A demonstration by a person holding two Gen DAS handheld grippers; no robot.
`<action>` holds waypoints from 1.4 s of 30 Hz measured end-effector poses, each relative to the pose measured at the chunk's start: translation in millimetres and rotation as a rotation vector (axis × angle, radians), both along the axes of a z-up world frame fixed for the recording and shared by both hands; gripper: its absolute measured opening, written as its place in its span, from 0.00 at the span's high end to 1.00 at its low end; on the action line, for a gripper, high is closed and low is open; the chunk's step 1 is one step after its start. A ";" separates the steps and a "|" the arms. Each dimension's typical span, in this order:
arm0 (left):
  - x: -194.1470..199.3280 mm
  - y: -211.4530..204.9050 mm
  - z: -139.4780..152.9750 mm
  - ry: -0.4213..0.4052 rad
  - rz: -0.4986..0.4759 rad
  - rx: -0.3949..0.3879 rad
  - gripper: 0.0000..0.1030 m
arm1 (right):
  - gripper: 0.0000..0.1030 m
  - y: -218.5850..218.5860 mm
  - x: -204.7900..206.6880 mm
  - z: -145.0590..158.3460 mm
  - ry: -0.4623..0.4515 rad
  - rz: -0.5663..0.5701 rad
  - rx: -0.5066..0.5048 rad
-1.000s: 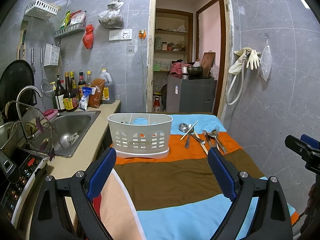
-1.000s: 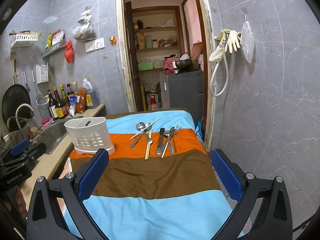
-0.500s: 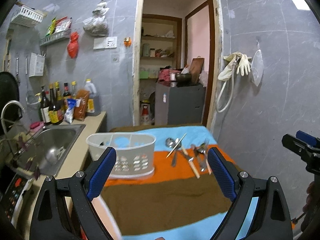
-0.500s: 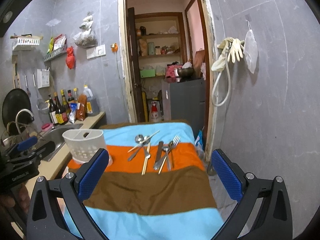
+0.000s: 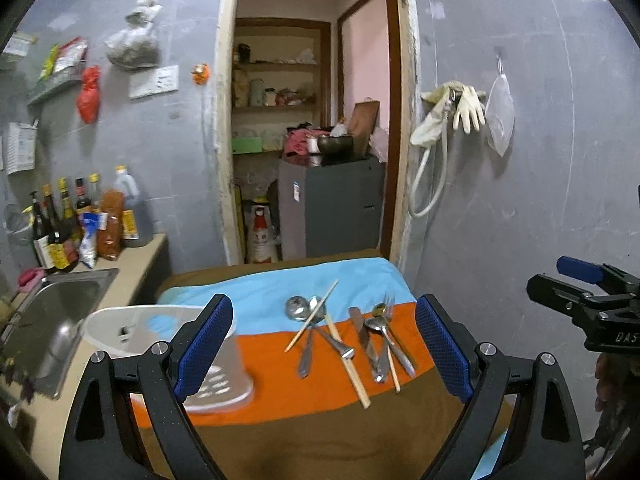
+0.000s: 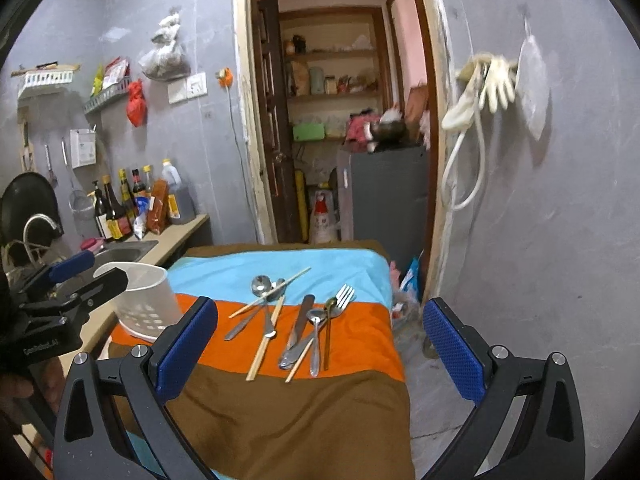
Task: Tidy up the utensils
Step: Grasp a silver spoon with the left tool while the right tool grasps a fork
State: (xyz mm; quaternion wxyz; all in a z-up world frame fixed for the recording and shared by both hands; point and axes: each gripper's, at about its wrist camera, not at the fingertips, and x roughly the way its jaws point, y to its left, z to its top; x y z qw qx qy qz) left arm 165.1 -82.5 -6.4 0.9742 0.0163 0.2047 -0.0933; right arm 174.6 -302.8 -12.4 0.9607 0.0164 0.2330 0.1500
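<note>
Several metal spoons, a knife, a fork and wooden chopsticks lie in a loose pile [image 5: 348,340] on the orange stripe of the striped tablecloth [image 5: 320,432]; the pile also shows in the right wrist view [image 6: 296,324]. A white slotted utensil basket [image 5: 132,332] stands at the table's left, also in the right wrist view [image 6: 144,300]. My left gripper [image 5: 320,344] is open and empty, held above the near table. My right gripper [image 6: 320,348] is open and empty, also back from the utensils.
A steel sink [image 5: 48,320] and counter with sauce bottles [image 5: 80,220] lie left of the table. A grey wall with hanging gloves [image 5: 464,108] runs along the right. An open doorway with a grey cabinet [image 5: 336,204] is behind the table.
Both grippers have risen and swung to the right, so the utensil pile now sits between the fingers in both views. Both stay open and empty.
</note>
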 end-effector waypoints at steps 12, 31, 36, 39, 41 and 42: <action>120.2 -33.6 -57.7 0.152 0.044 -0.029 0.21 | 0.17 -42.9 115.5 -63.7 0.167 0.050 0.055; 219.3 26.3 -132.2 0.396 0.316 -0.194 0.52 | 0.51 -1.2 239.1 -146.0 0.441 0.153 0.090; 233.7 39.4 -137.1 0.415 0.340 -0.238 0.52 | 0.55 6.3 257.8 -155.2 0.479 0.126 0.112; 239.4 49.3 -137.8 0.412 0.340 -0.280 0.52 | 0.61 9.5 264.1 -158.1 0.479 0.123 0.130; 243.8 51.7 -139.3 0.418 0.338 -0.298 0.52 | 0.67 10.9 266.8 -159.1 0.478 0.120 0.142; 245.7 55.1 -141.0 0.425 0.335 -0.309 0.54 | 0.71 10.8 268.5 -159.4 0.477 0.118 0.148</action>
